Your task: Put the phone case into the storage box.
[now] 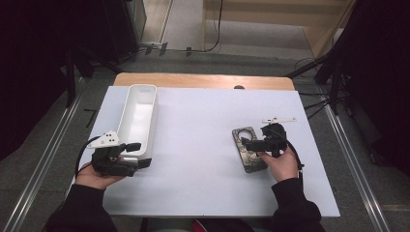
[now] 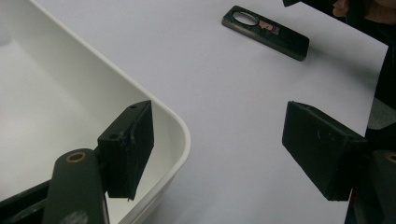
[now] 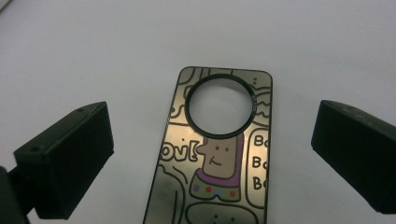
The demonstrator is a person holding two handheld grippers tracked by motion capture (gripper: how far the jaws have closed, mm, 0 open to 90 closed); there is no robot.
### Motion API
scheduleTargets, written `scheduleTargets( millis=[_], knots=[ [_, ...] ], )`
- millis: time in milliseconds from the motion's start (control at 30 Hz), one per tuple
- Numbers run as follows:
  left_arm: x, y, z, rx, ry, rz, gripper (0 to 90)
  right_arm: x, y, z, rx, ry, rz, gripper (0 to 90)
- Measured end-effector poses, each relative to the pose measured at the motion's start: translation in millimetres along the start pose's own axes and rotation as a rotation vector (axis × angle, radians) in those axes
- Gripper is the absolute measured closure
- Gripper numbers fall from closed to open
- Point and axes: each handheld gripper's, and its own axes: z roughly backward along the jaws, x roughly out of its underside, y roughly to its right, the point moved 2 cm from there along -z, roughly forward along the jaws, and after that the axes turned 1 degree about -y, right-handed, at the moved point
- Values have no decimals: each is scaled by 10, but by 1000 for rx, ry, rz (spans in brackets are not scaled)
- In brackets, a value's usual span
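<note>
Phone case with cartoon artwork is lying flat on the white table, framed between the wide-open right gripper; left gripper, also wide, is seemingly straddling the white bin's corner.

Not much to read here tbh. Only lettering found on the phone case, the cartoon-doodle one with the round cutout. In the right gripper view: "ov[" or something close, hand-drawn, left of the little cartoon figure's head, cut off by the panel edge. On the right side, a speech-bubble box with "Bo" stacked twice, plus a third line starting with "B", rest cropped. Tiny marks on the cutout's ring too, way too small to make out.
</note>
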Motion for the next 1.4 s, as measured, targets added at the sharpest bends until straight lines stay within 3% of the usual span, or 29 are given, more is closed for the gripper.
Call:
scheduleTargets(
  millis=[1400],
  knots=[
    [-5,-10,30,-3,6,-6,246,303,-56,-286,35,-131,-19,0]
  ],
)
